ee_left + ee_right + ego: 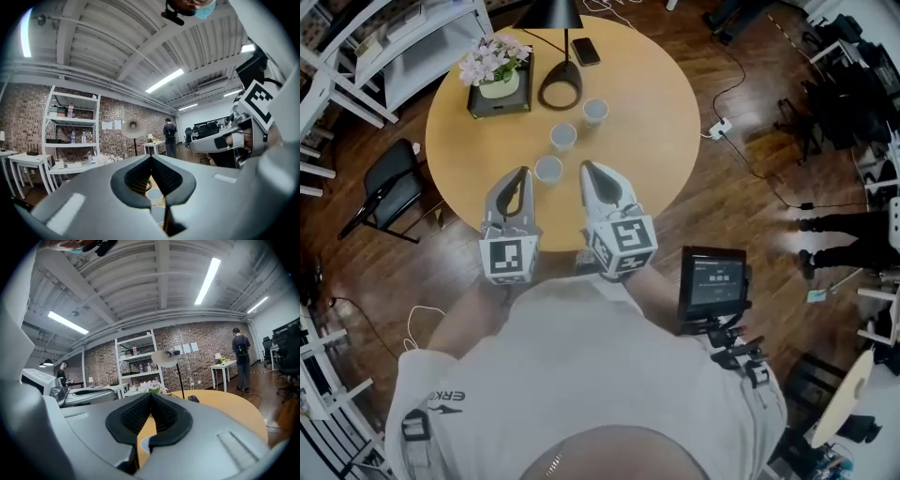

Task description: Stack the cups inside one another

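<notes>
Three small pale cups stand in a slanting row on the round wooden table (pixel 656 112): a far cup (pixel 595 112), a middle cup (pixel 563 137) and a near cup (pixel 548 169). My left gripper (pixel 523 173) hovers just left of the near cup, jaws shut and empty. Just right of that cup is my right gripper (pixel 586 168), also shut with nothing in it. In the left gripper view the jaws (pixel 151 157) meet at the tip, and two cups (pixel 155 197) show in the gap below. The right gripper view has its shut jaws (pixel 151 396) over a cup rim (pixel 144 443).
At the table's far side stand a flower pot in a dark tray (pixel 499 81), a black lamp base (pixel 561 90) and a phone (pixel 585 51). A black chair (pixel 390 184) stands left of the table, a screen on a stand (pixel 712 281) near right. Cables lie on the floor.
</notes>
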The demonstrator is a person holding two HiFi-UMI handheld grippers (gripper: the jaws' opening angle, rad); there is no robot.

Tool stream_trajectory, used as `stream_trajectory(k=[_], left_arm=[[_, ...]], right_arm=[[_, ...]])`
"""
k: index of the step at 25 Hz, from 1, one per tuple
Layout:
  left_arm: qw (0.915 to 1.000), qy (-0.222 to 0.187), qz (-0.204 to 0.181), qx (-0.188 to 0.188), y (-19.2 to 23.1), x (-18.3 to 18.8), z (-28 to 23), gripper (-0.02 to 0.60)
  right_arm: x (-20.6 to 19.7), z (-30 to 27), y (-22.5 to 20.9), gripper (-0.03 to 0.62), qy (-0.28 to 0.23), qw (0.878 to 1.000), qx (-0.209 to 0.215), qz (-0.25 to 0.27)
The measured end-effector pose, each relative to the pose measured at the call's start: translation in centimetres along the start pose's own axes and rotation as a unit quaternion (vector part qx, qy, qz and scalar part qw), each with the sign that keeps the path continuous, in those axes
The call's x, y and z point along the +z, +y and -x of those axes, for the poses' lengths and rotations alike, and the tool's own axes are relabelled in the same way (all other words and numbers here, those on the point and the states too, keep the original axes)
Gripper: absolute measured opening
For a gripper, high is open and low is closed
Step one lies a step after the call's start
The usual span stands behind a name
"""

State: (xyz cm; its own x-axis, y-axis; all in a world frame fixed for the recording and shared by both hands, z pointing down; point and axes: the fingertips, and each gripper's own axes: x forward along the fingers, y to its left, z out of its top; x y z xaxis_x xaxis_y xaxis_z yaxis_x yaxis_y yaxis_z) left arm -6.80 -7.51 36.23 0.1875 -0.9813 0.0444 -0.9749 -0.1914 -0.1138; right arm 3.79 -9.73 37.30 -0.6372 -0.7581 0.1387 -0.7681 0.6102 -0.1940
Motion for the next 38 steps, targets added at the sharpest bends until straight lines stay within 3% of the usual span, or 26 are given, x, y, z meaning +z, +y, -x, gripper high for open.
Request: stream_trajectory(k=[6, 17, 24, 30, 38], left_arm=[[0.9997, 0.015, 0.000, 0.019, 0.7, -1.1, -3.9, 0.002], [0.9989, 0.046, 0.013, 0.003, 2.9, -4.5, -7.1, 0.002], [0.9966, 0.079, 0.019, 0.015, 4.3, -7.0, -8.3, 0.002], [0.9926, 0.116, 0.036, 0.014, 5.2, -11.0, -9.8, 0.002], [0.9856, 0.163, 0.045, -0.002, 4.2, -15.5, -10.5, 0.002]], right_arm=[[-0.8, -3.3, -3.4, 0.014, 0.024, 1.000, 0.009, -0.002], [-3.4, -8.2, -5.3, 0.014, 0.077, 0.997, -0.012, 0.013], [-4.8, -10.2, -6.1, 0.014, 0.101, 0.995, -0.018, 0.013], [-8.7, -12.5, -7.2, 0.017, 0.146, 0.989, -0.021, 0.009], [-14.1, -13.8, -8.2, 0.099, 0.205, 0.979, -0.013, 0.016]])
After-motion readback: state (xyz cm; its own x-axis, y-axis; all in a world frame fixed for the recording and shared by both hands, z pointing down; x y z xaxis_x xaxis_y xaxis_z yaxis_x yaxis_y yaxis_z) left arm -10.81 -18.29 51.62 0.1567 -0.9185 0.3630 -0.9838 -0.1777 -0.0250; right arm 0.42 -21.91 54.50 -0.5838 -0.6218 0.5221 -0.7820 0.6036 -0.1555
